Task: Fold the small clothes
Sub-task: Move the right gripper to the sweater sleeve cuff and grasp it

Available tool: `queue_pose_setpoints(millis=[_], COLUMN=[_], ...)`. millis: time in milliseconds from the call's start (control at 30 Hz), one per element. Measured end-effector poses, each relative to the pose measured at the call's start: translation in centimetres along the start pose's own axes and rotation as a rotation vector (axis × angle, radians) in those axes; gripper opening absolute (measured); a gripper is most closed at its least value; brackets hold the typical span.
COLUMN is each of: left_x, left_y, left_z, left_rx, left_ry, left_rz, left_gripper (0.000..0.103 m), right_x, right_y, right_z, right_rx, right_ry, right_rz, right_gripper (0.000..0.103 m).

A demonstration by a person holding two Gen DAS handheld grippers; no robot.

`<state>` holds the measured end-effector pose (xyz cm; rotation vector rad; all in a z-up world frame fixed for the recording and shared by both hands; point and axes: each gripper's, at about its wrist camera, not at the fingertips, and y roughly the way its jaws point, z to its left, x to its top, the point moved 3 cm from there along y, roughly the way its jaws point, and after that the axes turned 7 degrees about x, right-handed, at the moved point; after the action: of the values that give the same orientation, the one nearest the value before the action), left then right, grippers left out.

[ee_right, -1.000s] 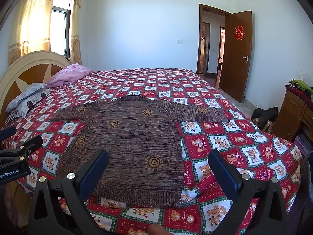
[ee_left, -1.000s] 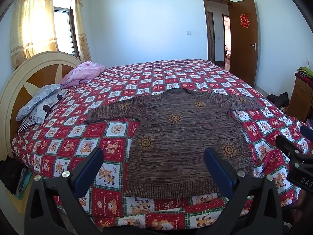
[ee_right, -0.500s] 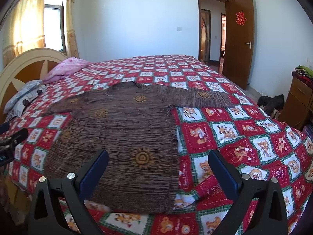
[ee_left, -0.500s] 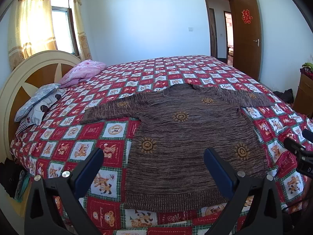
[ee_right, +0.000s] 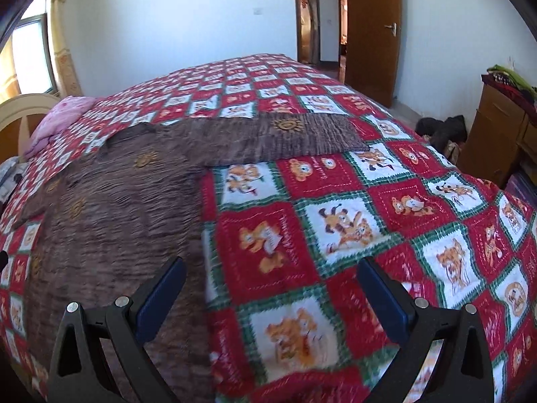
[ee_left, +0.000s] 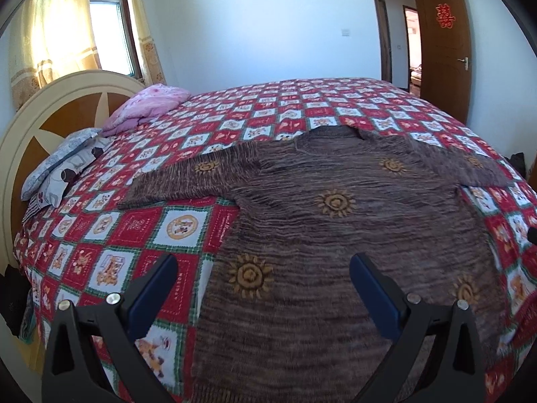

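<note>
I see the bed, its red-and-white patchwork quilt filling the room below a white wall, carrying the brown knitted sweater with sun motifs spread flat, sleeves out, ready for folding. My left tool and right tool hover wide, empty.
</note>
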<state>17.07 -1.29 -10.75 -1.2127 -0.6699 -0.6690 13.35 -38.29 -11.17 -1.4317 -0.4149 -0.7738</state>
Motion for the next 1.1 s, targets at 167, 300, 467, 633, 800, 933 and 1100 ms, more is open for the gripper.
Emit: queue_pose_setpoints(millis=[167, 300, 467, 633, 800, 933, 1100], left_x=[1.6, 2.9, 4.1, 5.5, 6.4, 6.2, 6.1], left_y=[4.1, 6.3, 8.6, 10.3, 12.0, 13.5, 14.3], left_z=[-0.7, -1.0, -2.0, -4.0, -4.9, -4.6, -4.8], left_rx=[0.045, 0.077, 0.111, 0.105, 0.116, 0.112, 0.116], left_ry=[-0.007, -0.014, -0.014, 0.002, 0.031, 0.016, 0.011], left_rz=[0.034, 0.031, 0.013, -0.021, -0.036, 0.004, 0.027], left_gripper=[0.103, 0.103, 0.103, 0.103, 0.103, 0.103, 0.103], right_x=[2.4, 4.6, 7.3, 9.3, 10.7, 11.7, 12.6], right_y=[3.0, 4.9, 7.2, 9.6, 12.1, 13.4, 14.3], right_z=[-2.3, -4.1, -7.2, -11.1, -14.2, -15.3, -15.1], right_rx=[-0.016, -0.021, -0.008, -0.010, -0.041, -0.060, -0.095], right_ry=[0.041, 0.077, 0.184, 0.323, 0.408, 0.423, 0.374], right_rz=[0.025, 0.032, 0.031, 0.022, 0.042, 0.035, 0.037], right_gripper=[0.102, 0.102, 0.093, 0.080, 0.069, 0.067, 0.048])
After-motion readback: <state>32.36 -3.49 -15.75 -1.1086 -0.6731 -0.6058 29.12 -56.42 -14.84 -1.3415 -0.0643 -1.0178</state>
